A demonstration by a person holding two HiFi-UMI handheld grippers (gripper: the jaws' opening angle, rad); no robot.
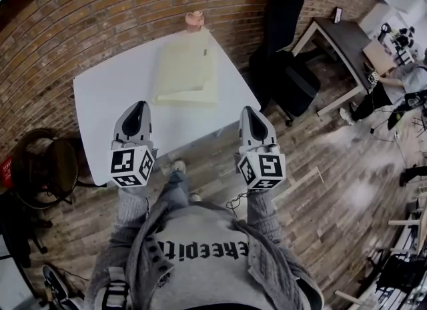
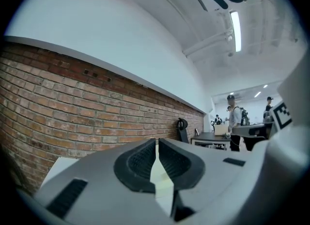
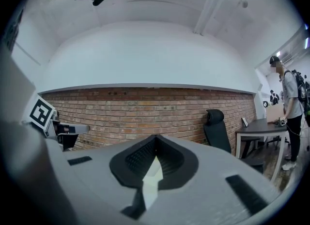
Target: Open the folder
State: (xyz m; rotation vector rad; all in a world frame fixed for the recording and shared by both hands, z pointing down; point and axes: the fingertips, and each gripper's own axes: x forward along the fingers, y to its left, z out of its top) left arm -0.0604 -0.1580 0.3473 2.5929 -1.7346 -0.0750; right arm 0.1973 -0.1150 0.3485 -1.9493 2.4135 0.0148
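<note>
A pale yellow folder point(image 1: 185, 71) lies closed and flat on the white table point(image 1: 107, 92), toward its far side. My left gripper point(image 1: 138, 110) hovers over the table's near edge, short of the folder, its jaws shut with nothing between them. My right gripper point(image 1: 249, 116) is held level with it just off the table's near right corner, also shut and holding nothing. In the left gripper view a sliver of the folder point(image 2: 162, 183) shows through the slit of the left gripper point(image 2: 158, 146). The right gripper point(image 3: 155, 144) points at the brick wall.
A small pinkish object point(image 1: 194, 20) sits at the table's far edge. A black office chair point(image 1: 283, 69) stands right of the table, with a dark desk point(image 1: 347, 39) beyond. A round stool point(image 1: 43, 165) is at left. A person point(image 3: 290, 103) stands by the desk.
</note>
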